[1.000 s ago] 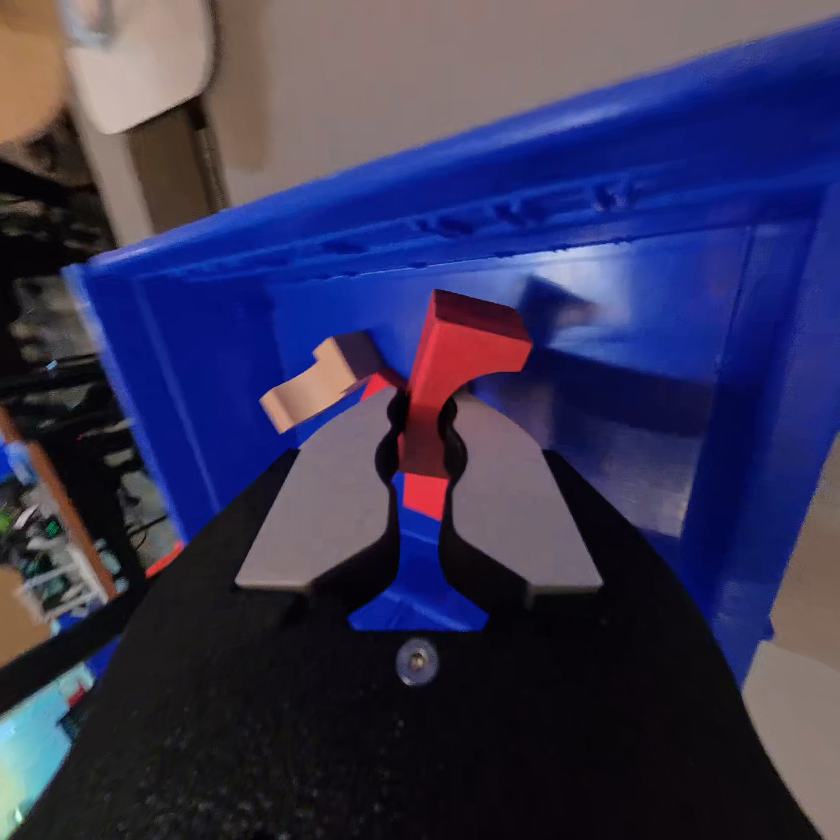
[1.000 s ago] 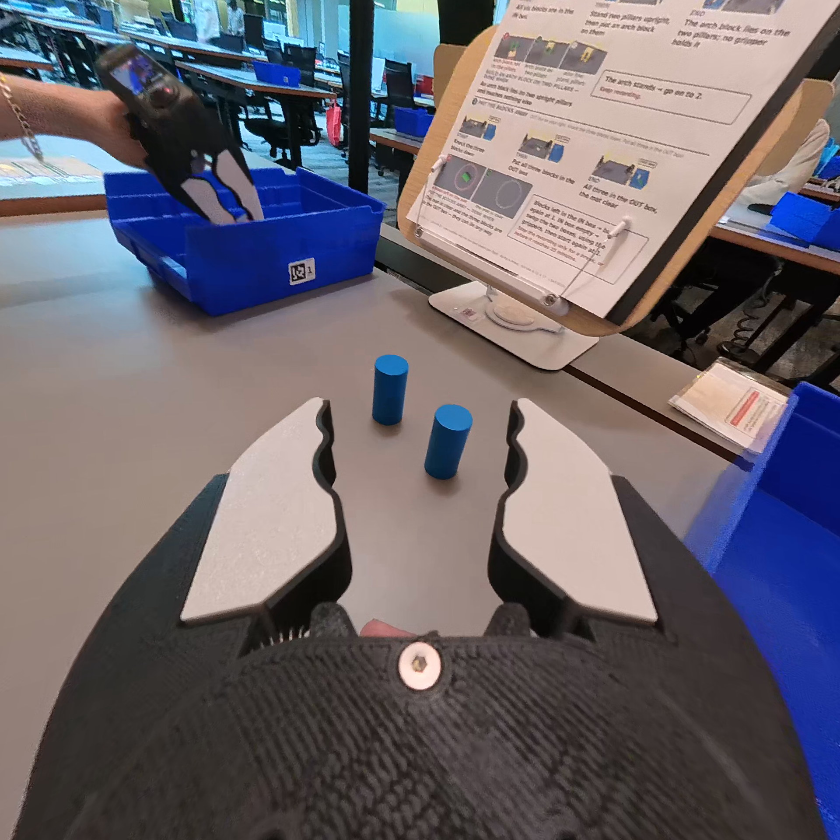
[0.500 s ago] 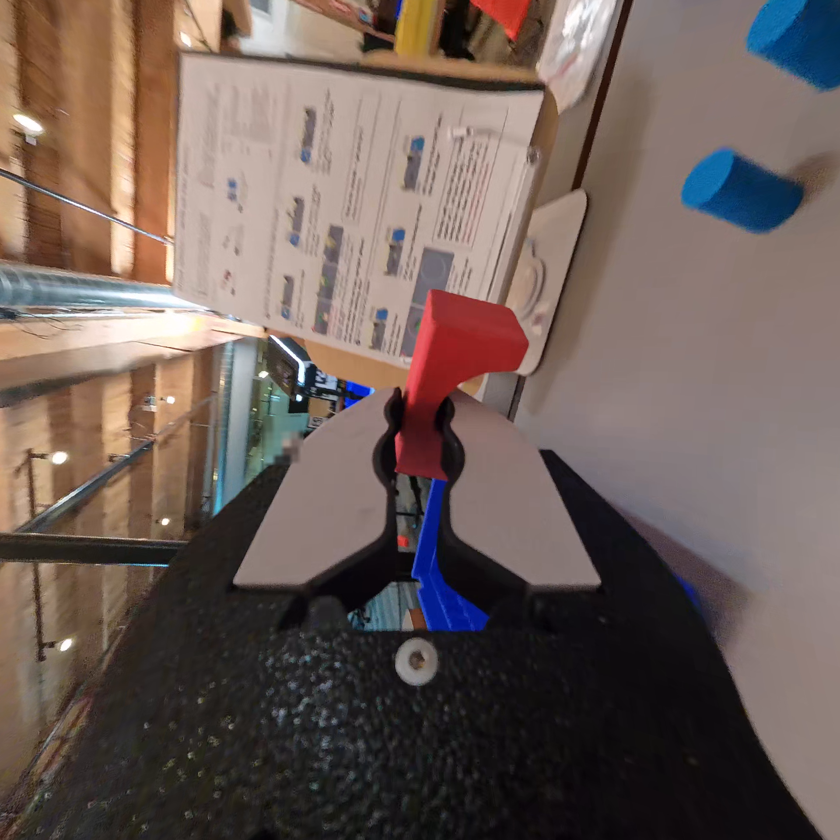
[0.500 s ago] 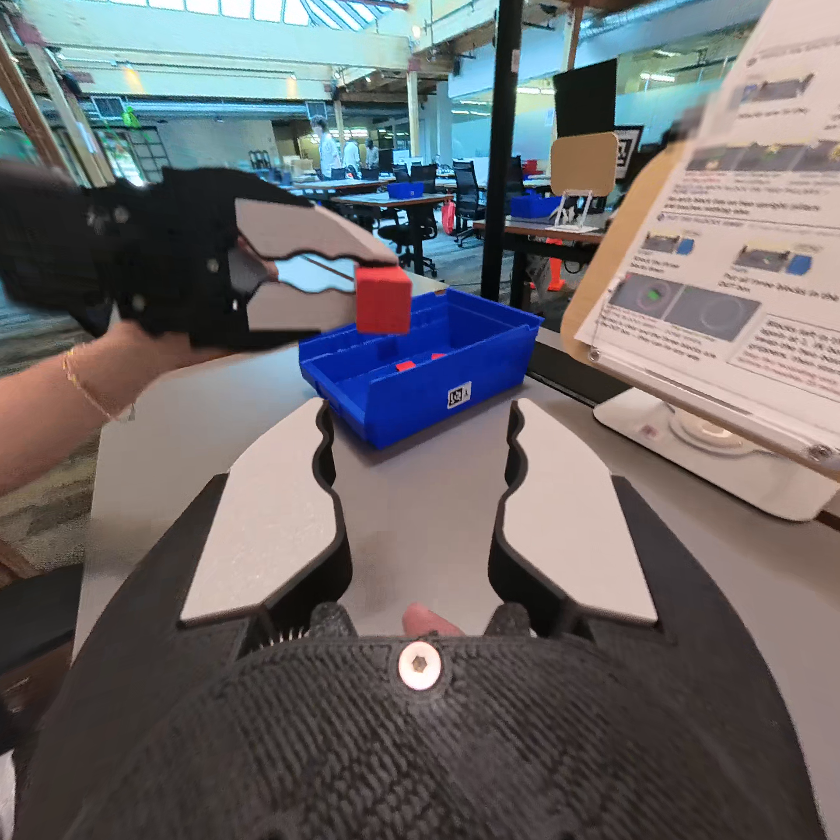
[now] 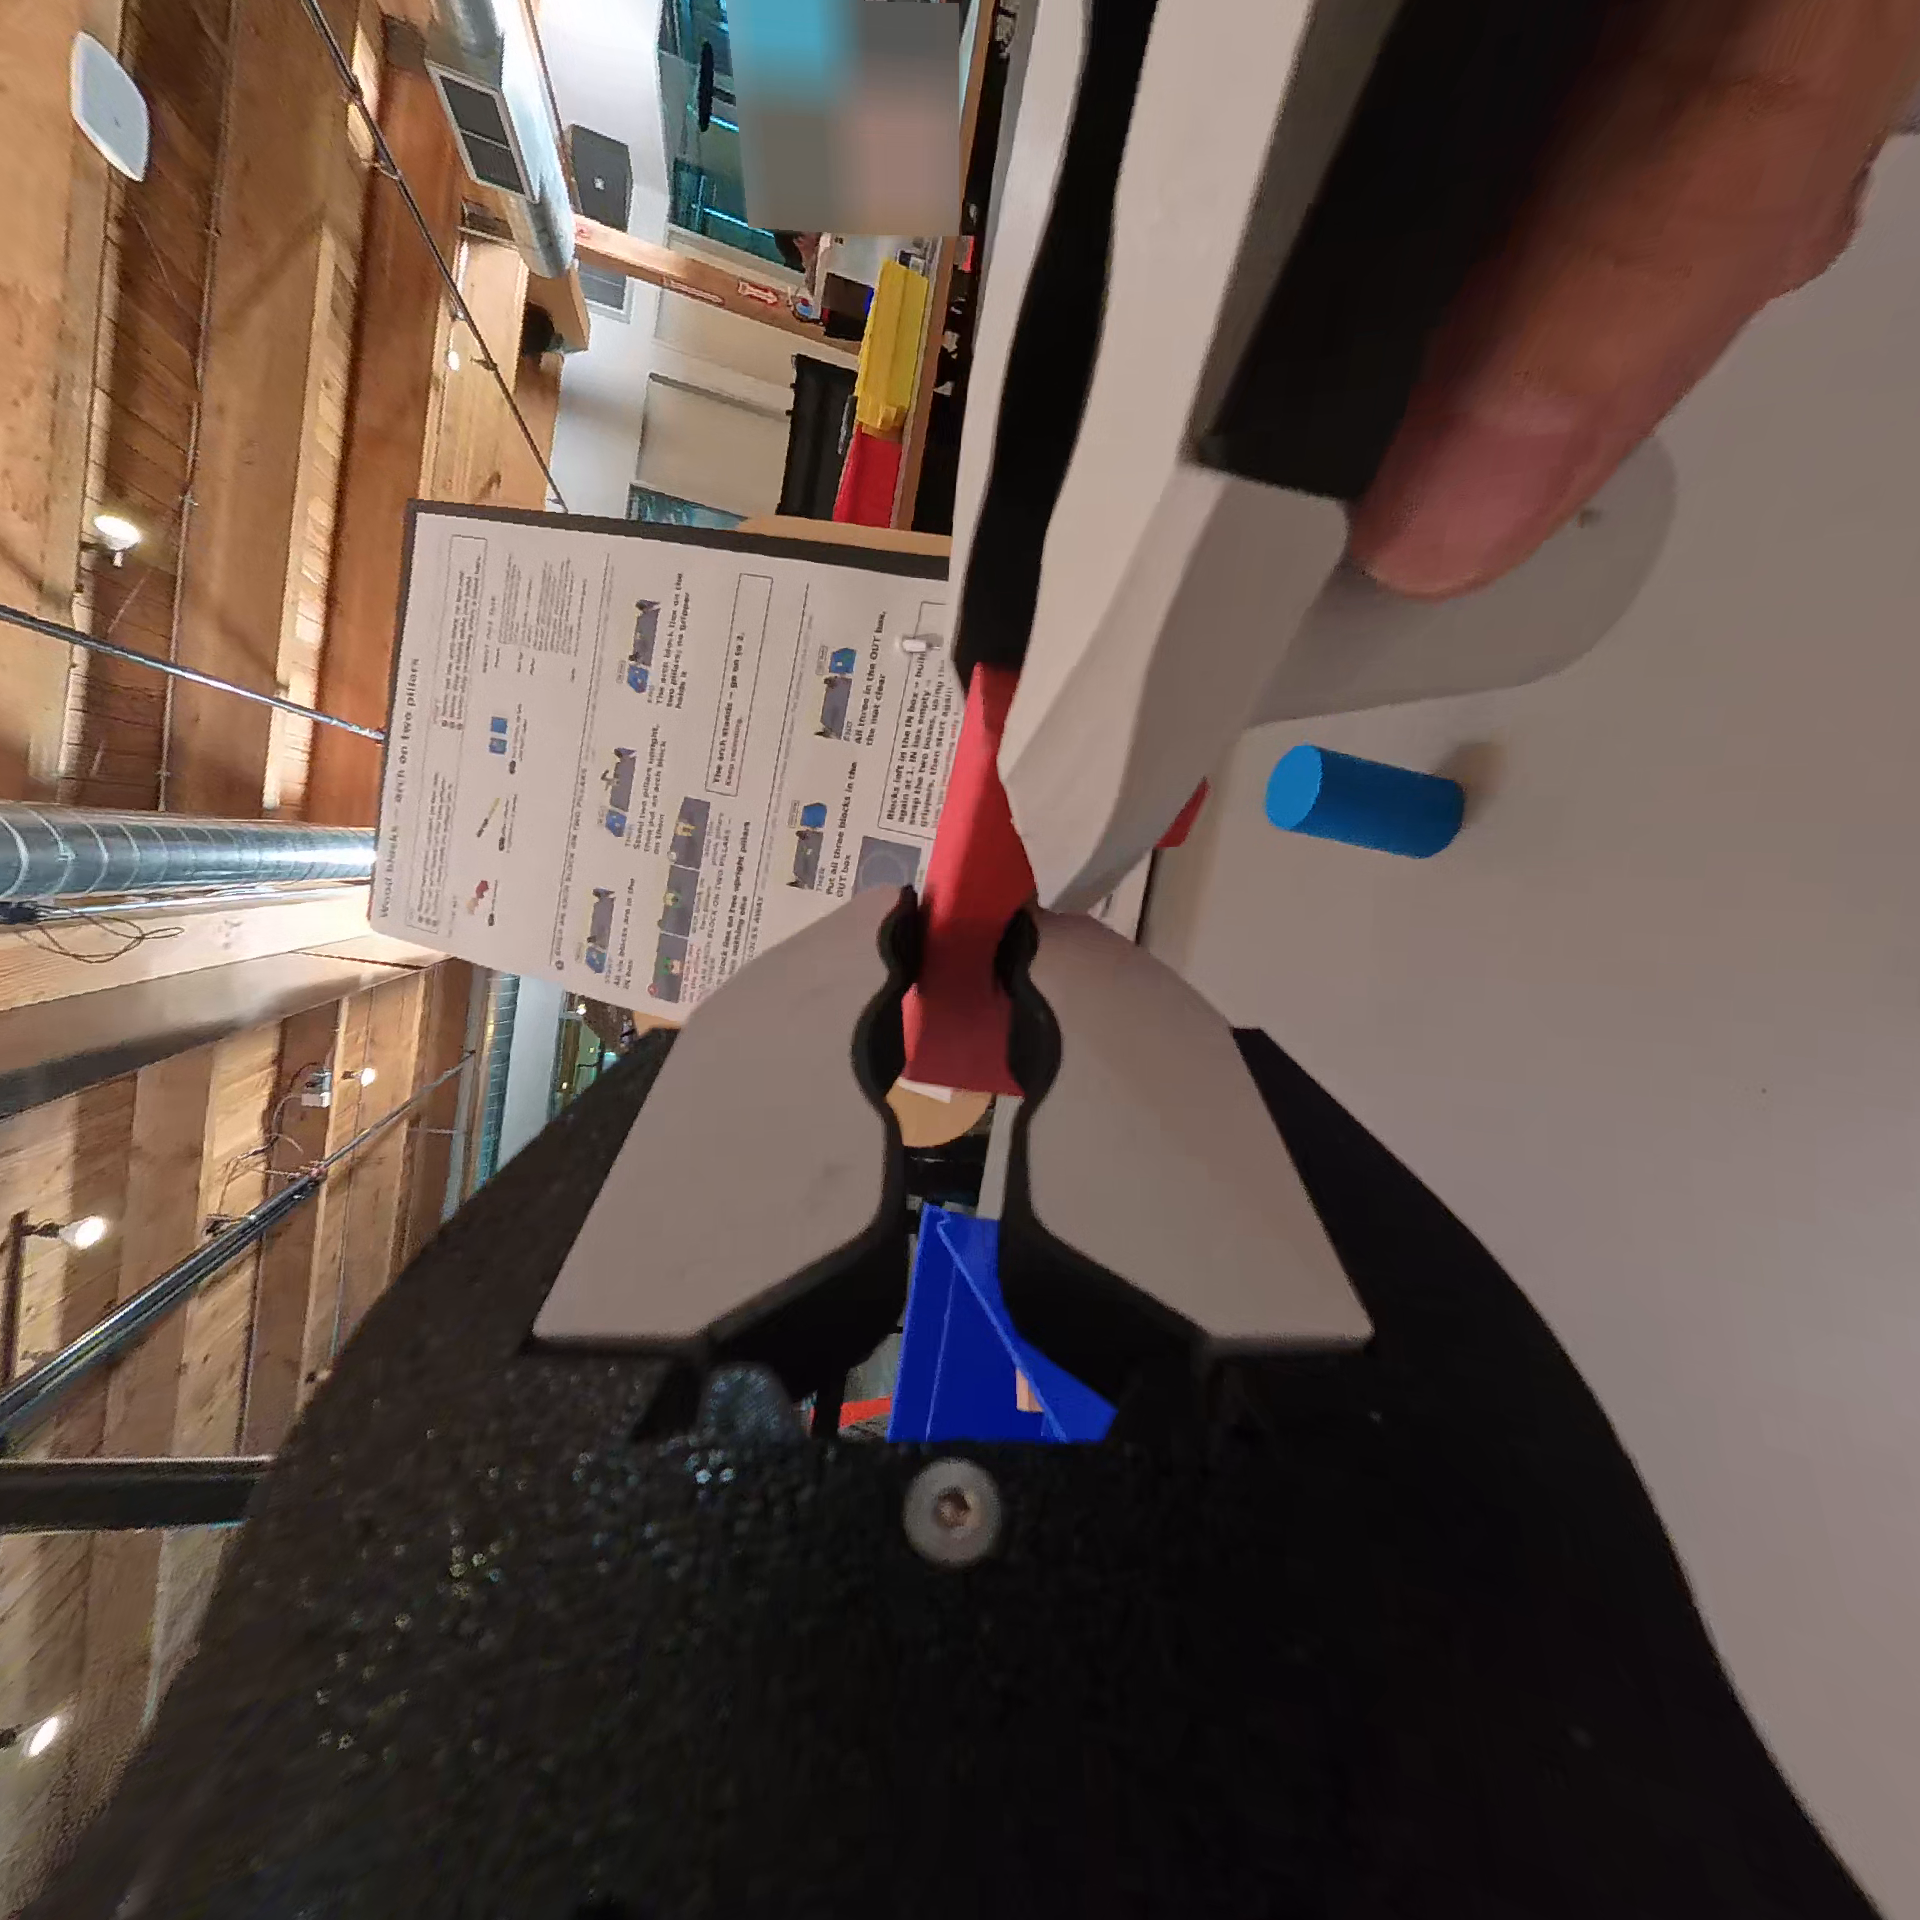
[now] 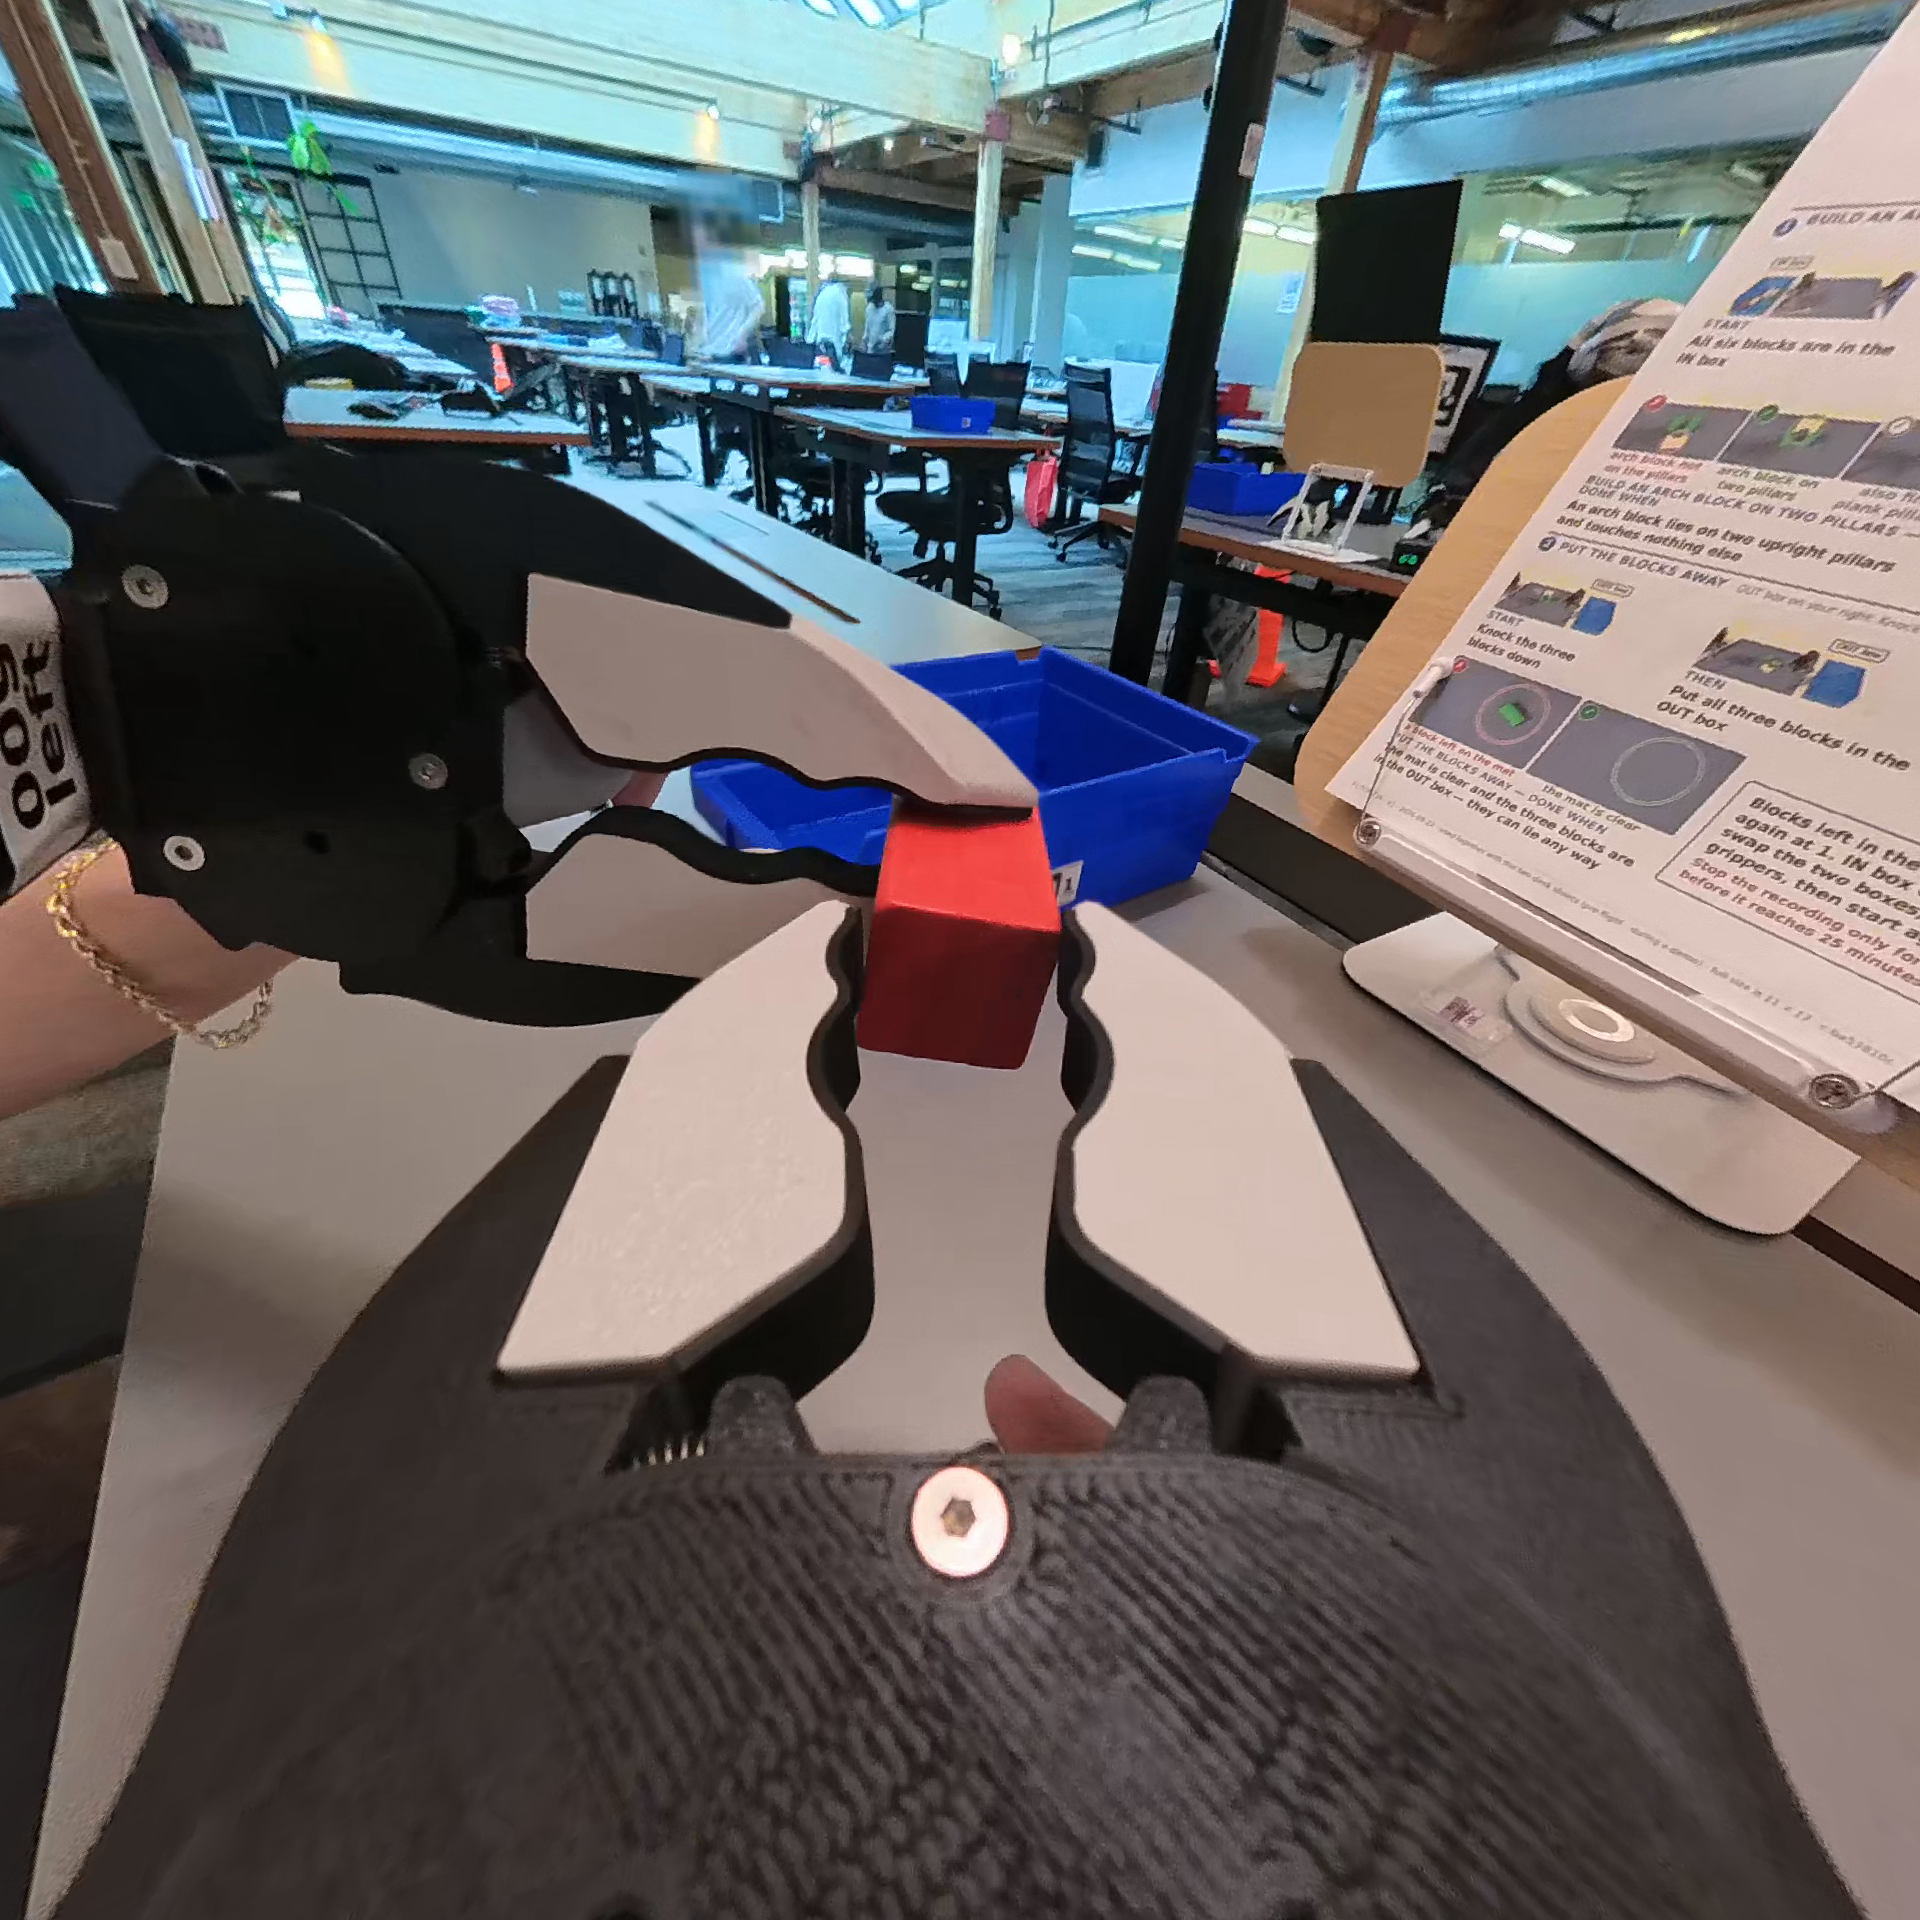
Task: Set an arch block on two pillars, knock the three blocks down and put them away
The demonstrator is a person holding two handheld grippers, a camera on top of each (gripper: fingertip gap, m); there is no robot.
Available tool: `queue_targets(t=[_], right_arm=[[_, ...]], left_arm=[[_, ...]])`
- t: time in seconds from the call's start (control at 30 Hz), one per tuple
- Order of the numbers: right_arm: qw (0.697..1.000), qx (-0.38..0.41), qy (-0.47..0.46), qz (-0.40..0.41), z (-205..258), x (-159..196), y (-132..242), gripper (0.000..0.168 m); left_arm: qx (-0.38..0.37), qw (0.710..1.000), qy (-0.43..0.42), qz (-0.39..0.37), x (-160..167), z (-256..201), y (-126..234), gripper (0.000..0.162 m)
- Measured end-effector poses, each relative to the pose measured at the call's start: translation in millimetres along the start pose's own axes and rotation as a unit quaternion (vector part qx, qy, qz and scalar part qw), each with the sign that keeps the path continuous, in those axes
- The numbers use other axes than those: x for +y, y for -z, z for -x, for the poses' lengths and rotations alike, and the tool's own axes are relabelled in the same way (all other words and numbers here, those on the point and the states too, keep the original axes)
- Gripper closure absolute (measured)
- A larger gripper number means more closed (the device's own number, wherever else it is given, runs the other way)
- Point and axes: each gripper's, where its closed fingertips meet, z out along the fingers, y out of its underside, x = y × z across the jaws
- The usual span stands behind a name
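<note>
My left gripper (image 5: pixel 961 935) is shut on a red wooden block (image 5: pixel 971 831), gripping its narrow waist. In the right wrist view the left gripper (image 6: pixel 951 836) reaches in from the left and holds the red block (image 6: pixel 956 956) level above the grey table (image 6: pixel 312 1195). My right gripper (image 6: pixel 961 925) has its two fingertips against the block's free end, one on each side. In the left wrist view a right finger (image 5: pixel 1122 665) lies across the block, with a hand behind it. One blue cylinder (image 5: pixel 1361 800) stands on the table beyond.
A blue bin (image 6: pixel 1143 790) stands on the table behind the block. An instruction sheet on a wooden stand (image 6: pixel 1662 623) is at the right, with its white base on the table. Desks and chairs fill the room behind. My left and right fingertips are right by each other. The blue cylinder (image 5: pixel 1361 800) is about equally far from each gripper, around 20 cm.
The left gripper lifted the red block out of the blue bin and carried it over. The right gripper's fingers have narrowed from wide open onto the block's end.
</note>
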Motion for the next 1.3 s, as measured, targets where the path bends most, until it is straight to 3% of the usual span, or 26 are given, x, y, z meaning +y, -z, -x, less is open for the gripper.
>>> queue_targets(t=[0.13, 0.2, 0.4, 0.57, 0.77, 0.87, 1.2, 1.23, 1.3], right_arm=[[0.999, -0.025, 0.019, 0.012, 1, 6, 8, 0.133], [0.998, -0.028, 0.051, 0.005, -1, 7, 17, 0.133], [0.985, -0.082, 0.152, -0.020, -1, 8, 54, 0.133], [0.978, -0.069, 0.194, 0.026, -16, 22, 66, 0.133], [0.982, -0.076, 0.172, 0.015, -25, 24, 75, 0.133], [0.982, -0.076, 0.171, 0.014, -29, 27, 78, 0.133], [0.979, -0.048, 0.190, 0.052, -43, 43, 79, 0.132], [0.978, -0.024, 0.201, 0.044, -49, 41, 80, 0.129], [0.979, 0.005, 0.194, 0.064, -61, 44, 85, 0.106]], left_arm=[[0.057, 0.998, 0.022, -0.013, -5, -14, -1, 0.142], [0.116, 0.991, 0.054, -0.036, -11, -22, 3, 0.129], [0.330, 0.936, 0.104, -0.062, -24, -38, 16, 0.111], [0.378, 0.919, 0.068, -0.087, -50, -40, 7, 0.105], [0.416, 0.903, 0.066, -0.087, -69, -54, -12, 0.116], [0.421, 0.900, 0.076, -0.083, -73, -54, -20, 0.127], [0.456, 0.884, 0.086, -0.051, -79, -68, -32, 0.128], [0.455, 0.885, 0.094, -0.042, -78, -69, -36, 0.128], [0.452, 0.884, 0.114, -0.019, -71, -67, -48, 0.128]])
